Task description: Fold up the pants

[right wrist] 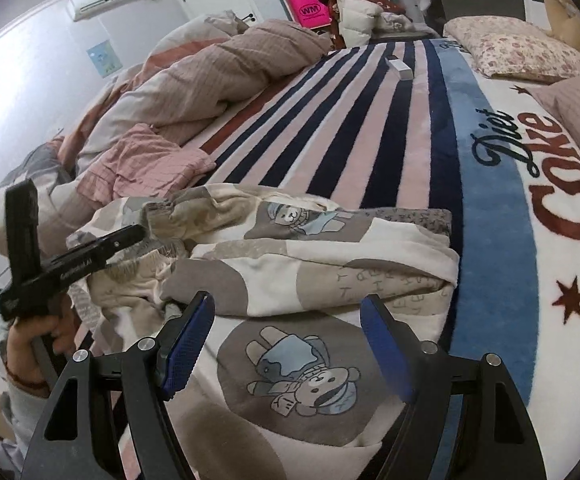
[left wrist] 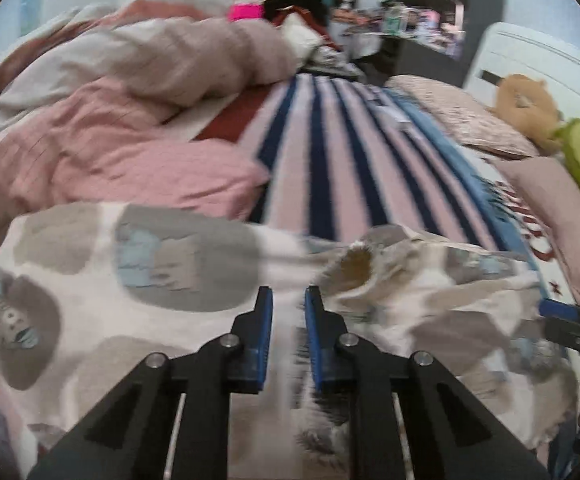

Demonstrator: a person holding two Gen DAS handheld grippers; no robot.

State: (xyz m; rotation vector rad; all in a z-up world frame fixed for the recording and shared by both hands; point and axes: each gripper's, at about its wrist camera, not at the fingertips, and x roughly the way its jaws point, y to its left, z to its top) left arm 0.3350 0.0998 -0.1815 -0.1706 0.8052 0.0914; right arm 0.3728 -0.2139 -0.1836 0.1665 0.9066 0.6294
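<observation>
The pants (right wrist: 290, 280) are cream with grey patches and cartoon bears. They lie partly folded and rumpled on the striped blanket (right wrist: 350, 128). In the left wrist view the pants (left wrist: 129, 280) fill the lower frame, blurred. My left gripper (left wrist: 288, 300) is shut on a fold of the pants fabric, seen between its blue pads. In the right wrist view the left gripper (right wrist: 137, 232) grips the waistband at the left. My right gripper (right wrist: 285, 312) is open and empty, just above the near pant leg.
A pink and beige duvet (right wrist: 209, 80) is heaped at the left of the bed. Pillows (right wrist: 518, 52) and a plush toy (left wrist: 526, 104) lie at the right. A small white box (right wrist: 400, 70) sits on the blanket. Cluttered shelves stand beyond.
</observation>
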